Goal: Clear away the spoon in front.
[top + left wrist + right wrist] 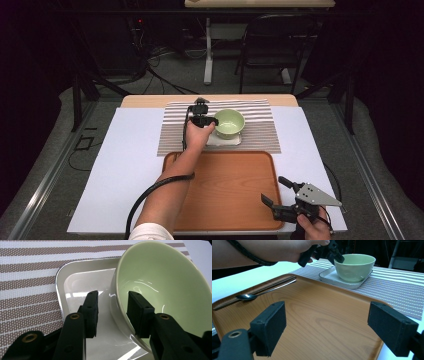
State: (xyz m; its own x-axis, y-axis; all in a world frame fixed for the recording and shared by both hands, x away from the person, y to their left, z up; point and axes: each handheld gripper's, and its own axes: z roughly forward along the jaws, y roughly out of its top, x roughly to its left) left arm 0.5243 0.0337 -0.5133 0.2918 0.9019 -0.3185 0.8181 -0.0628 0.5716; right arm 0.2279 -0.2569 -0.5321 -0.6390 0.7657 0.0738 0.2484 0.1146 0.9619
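A pale green bowl [229,121] [162,285] [354,265] stands on a small white square plate [224,140] [75,285] [332,277] on the striped placemat [260,130]. My left gripper [209,121] [112,296] straddles the bowl's near-left rim. One pad is inside the bowl; the other is outside, with a gap to the wall, so the jaws are open. My right gripper [273,189] [329,322] hovers wide open over the front right corner of the wooden tray [225,185] [312,315], holding nothing.
A spoon [247,297] and dark chopsticks [274,285] lie along the tray's left edge. White sheet [130,150] covers the table around the tray and mat. Beyond the table stand a chair and a desk leg in a dark room.
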